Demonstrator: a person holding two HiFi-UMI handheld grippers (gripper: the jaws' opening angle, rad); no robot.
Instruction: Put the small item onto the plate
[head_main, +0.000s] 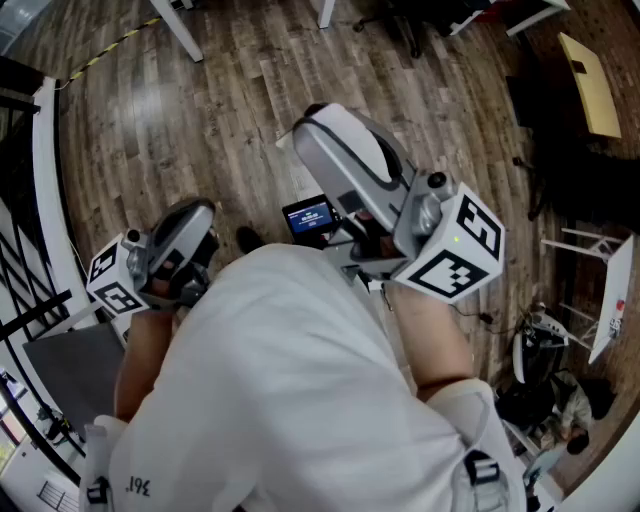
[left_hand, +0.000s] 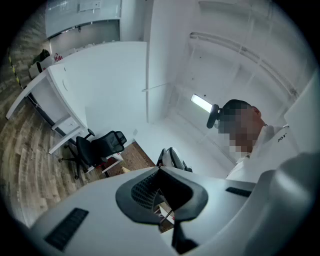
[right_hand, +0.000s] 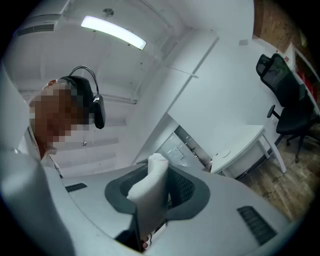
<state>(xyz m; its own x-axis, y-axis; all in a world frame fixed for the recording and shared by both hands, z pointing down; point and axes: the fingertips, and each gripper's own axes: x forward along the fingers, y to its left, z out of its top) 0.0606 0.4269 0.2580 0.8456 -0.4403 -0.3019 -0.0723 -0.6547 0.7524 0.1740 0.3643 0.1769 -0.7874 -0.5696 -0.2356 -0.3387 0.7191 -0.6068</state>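
Writing first: finds a short dark print low on the shirt (head_main: 300, 380) in the head view, digit-like, too small to read for certain; finds a second dark print on the shirt in the left gripper view, equally illegible; notes a small screen (head_main: 308, 216) lit blue just beyond the shirt, between the two grippers, text too fine to make out; records bold black-and-white square markers on the right cube (head_main: 455, 245) and the left cube (head_main: 112, 278), patterns only.

Locates the item (right_hand: 150, 192), white, soft-looking and roll-shaped, upright between the jaws of the right gripper (right_hand: 162, 200); finds those jaws pinching it low down, dark pads against its sides, upper end standing clear above them; notes a small red spot at its foot, nature unclear.

Finds the left gripper (left_hand: 162, 200) pressed together with nothing between the jaws, only a thin slit below the pads; places the item apart from it, at the other side of the chest.

Places both grippers close against the chest over a wood floor (head_main: 200, 100), jaws aimed up toward the head; sees a black chair (left_hand: 102, 145) beside a white desk (left_hand: 55, 100) in the left gripper view; sees a ceiling light (right_hand: 112, 31) in the right gripper view.
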